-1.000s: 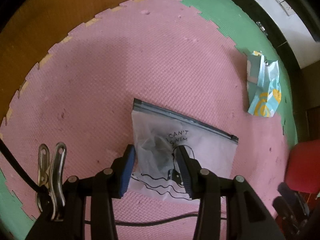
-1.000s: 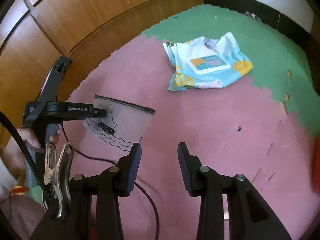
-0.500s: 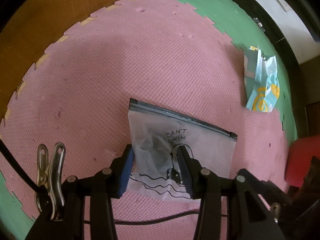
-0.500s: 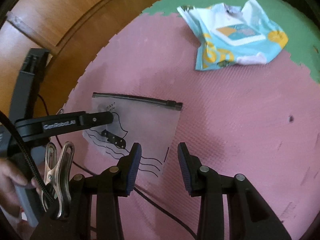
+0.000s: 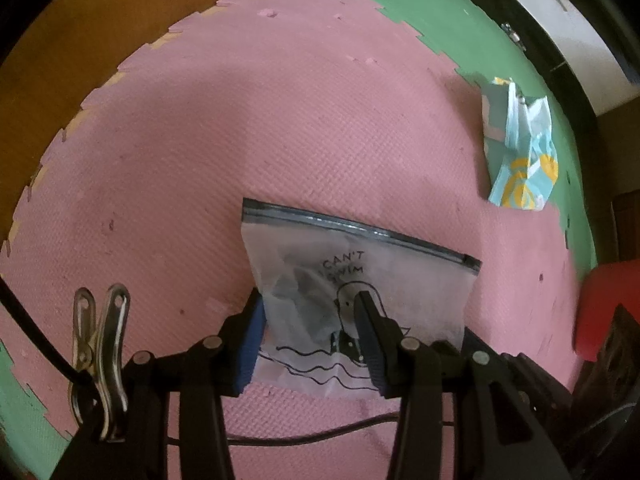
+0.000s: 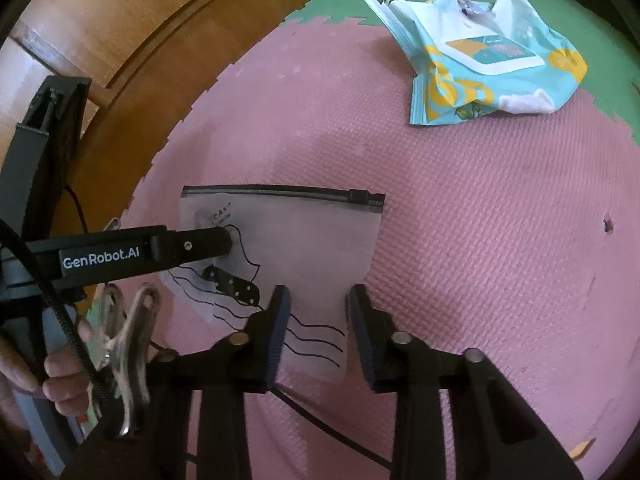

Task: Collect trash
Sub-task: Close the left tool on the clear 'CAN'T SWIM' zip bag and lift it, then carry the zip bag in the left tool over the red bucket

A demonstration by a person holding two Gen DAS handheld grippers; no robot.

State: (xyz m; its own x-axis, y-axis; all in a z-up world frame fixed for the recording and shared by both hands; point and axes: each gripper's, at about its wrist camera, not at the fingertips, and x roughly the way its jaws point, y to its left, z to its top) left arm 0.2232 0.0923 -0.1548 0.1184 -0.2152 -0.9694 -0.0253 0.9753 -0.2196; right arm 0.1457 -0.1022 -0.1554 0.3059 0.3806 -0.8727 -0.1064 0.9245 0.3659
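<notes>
A translucent zip bag (image 5: 400, 280) printed "CAN'T SWIM" lies on the pink mat (image 5: 280, 120). My left gripper (image 5: 308, 312) points down at its lower left part and is shut on crumpled bag film bunched between the pads. Seen from the right wrist, one left finger (image 6: 200, 246) lies over the bag (image 6: 312, 240). My right gripper (image 6: 318, 300) is at the bag's near right corner. Its jaws are closing, and the film fills the gap and touches both pads. A crumpled blue and yellow wipes packet (image 6: 480, 64) (image 5: 520, 152) lies apart, on the seam between the pink and green mats.
A wooden panel (image 6: 120, 40) borders the mat on the left. Green mat (image 5: 420, 8) runs to a dark skirting and a white wall. A black cable (image 6: 320, 428) trails under the grippers. A red object (image 5: 608, 308) sits at the right edge. A person's hand (image 6: 60, 372) holds the left gripper's handle.
My right gripper came down and closer to the zip bag, and its jaws narrowed around the bag's near corner. The left gripper stayed on the bag.
</notes>
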